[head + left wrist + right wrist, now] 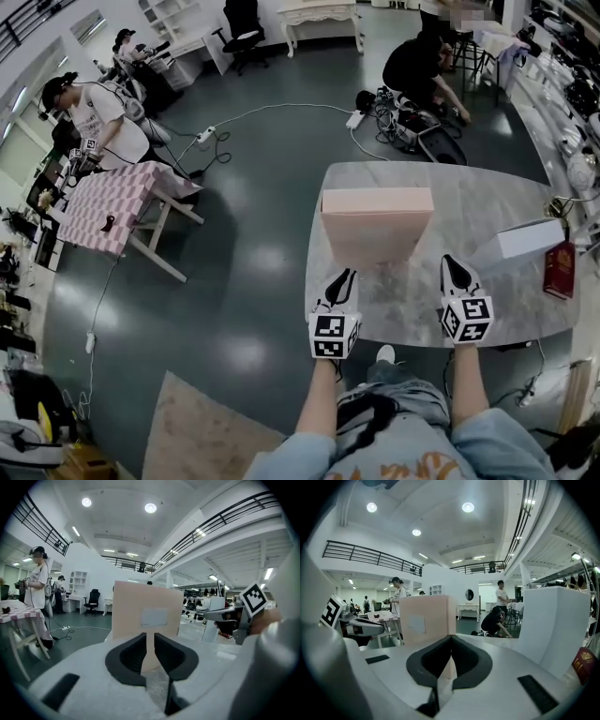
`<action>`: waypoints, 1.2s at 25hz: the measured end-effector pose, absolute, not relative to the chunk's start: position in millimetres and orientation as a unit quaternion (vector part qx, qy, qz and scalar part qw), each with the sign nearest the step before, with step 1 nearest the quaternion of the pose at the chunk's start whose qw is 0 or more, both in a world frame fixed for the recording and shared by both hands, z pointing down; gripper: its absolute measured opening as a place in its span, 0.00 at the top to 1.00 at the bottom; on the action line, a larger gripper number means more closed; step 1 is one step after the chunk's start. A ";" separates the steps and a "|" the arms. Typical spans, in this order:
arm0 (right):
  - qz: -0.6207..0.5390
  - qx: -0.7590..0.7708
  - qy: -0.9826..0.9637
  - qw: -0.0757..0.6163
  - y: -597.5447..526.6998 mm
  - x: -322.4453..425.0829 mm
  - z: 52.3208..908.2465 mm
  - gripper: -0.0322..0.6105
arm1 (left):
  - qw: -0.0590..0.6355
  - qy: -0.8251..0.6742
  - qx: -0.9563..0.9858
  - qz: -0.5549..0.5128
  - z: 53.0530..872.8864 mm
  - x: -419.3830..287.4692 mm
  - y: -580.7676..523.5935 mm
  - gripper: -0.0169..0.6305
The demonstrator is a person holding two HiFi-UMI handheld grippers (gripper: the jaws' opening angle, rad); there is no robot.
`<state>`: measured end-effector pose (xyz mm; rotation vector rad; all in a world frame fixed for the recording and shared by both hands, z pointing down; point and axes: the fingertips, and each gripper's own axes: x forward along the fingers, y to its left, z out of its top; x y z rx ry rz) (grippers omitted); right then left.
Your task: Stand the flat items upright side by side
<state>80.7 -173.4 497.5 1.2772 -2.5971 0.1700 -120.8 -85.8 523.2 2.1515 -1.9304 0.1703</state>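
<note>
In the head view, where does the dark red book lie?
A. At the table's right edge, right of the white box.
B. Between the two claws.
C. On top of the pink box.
A: the dark red book lies at the right edge of the table, just right of the white box.

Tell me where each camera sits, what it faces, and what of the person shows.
Head view: on the person's head, looking steeply down at the table; forearms, lap, left gripper and right gripper show.
Left gripper view: on the left gripper, looking along its slightly parted jaws; the right gripper shows at right.
Right gripper view: on the right gripper, looking along its closed jaws; the left gripper shows at left.
Shared: all three see the upright pink box.
</note>
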 end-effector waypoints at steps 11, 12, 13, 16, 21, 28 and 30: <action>0.074 0.424 -0.891 0.145 -207.7 69.9 532.7 0.95 | 0.134 -0.671 0.723 0.092 547.2 -142.2 -112.1 0.74; 0.076 0.427 -0.890 0.145 -210.0 67.6 534.8 0.95 | 0.135 -0.670 0.724 0.095 549.6 -147.1 -113.6 0.73; 0.077 0.429 -0.888 0.146 -212.7 64.0 536.4 0.95 | 0.136 -0.669 0.725 0.098 551.5 -153.0 -115.4 0.71; 0.079 0.437 -0.883 0.152 -217.6 53.1 541.1 0.95 | 0.137 -0.659 0.732 0.103 555.8 -170.6 -121.9 0.67; 0.081 0.467 -0.866 0.158 -222.6 40.7 546.1 0.95 | 0.138 -0.632 0.754 0.114 565.0 -193.9 -135.8 0.63; 0.088 0.519 -0.834 0.168 -223.1 30.7 551.0 0.95 | 0.121 -0.555 0.812 0.135 567.6 -214.9 -162.9 0.53; 0.090 0.530 -0.826 0.171 -222.5 28.5 552.9 0.95 | 0.115 -0.528 0.830 0.139 569.4 -215.1 -169.7 0.50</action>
